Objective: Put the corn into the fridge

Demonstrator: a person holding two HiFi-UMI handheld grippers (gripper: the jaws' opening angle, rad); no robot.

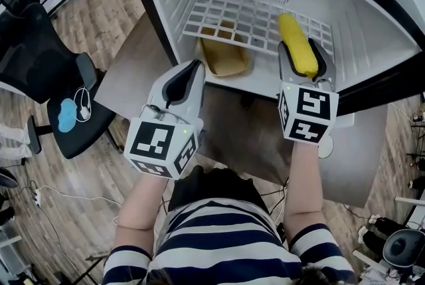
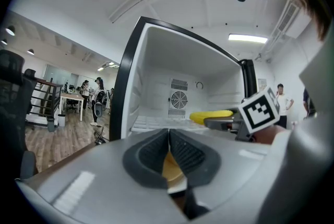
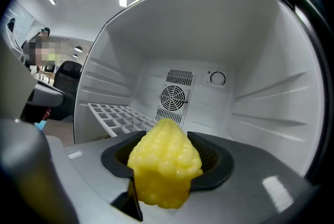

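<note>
A yellow corn cob (image 1: 296,44) sticks forward out of my right gripper (image 1: 302,59), which is shut on its near end. The cob hovers over the right part of the white wire shelf (image 1: 232,14) inside the open fridge (image 1: 372,31). In the right gripper view the corn (image 3: 164,168) fills the gap between the dark pads, pointing at the fridge's back fan (image 3: 174,96). My left gripper (image 1: 193,72) is shut on nothing at the fridge's front, lower left. From the left gripper view (image 2: 168,140) the corn (image 2: 211,115) and the right gripper's marker cube (image 2: 259,110) show to the right.
A tan bowl-like container (image 1: 226,59) lies under the wire shelf. The fridge stands on a brown table (image 1: 133,71). A black chair (image 1: 63,88) with a blue item is at the left on a wooden floor. People and desks (image 2: 83,97) are far off.
</note>
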